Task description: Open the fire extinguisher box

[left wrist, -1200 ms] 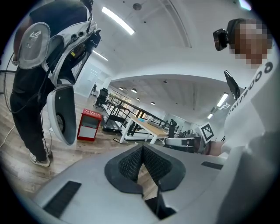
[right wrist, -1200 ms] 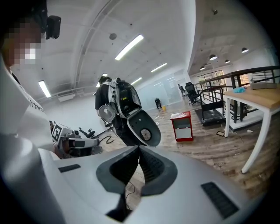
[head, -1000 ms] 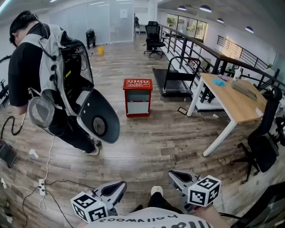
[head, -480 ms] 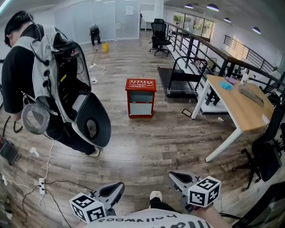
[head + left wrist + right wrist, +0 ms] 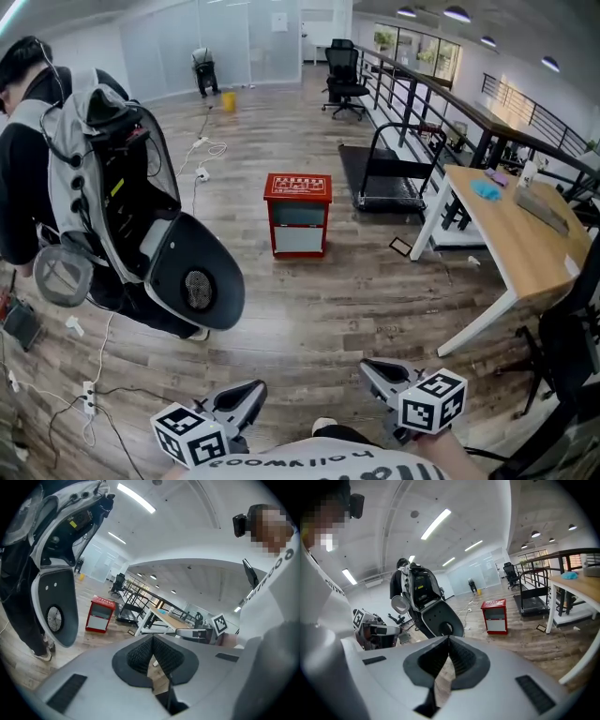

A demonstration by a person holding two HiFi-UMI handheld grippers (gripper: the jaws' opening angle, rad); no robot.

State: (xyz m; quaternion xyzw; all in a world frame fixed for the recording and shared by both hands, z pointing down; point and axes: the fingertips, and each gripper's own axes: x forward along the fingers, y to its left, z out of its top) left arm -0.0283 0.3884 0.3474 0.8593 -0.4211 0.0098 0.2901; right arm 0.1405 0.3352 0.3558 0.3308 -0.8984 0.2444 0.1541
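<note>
Box [image 5: 297, 225], red with pale front panel, apparently closed.

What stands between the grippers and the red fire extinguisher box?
Nothing visible. Bare wood floor lies between the left gripper, the right gripper and the fire extinguisher box; a person stands off to the left, a desk to the right.

It was an open-plan office, shown by a wide wood-plank floor [image 5: 356, 309], glass partition walls [image 5: 234, 42] at the far end, a black swivel chair [image 5: 345, 80], a pale wooden table [image 5: 525, 239] on white legs and ceiling lights [image 5: 459, 14].
</note>
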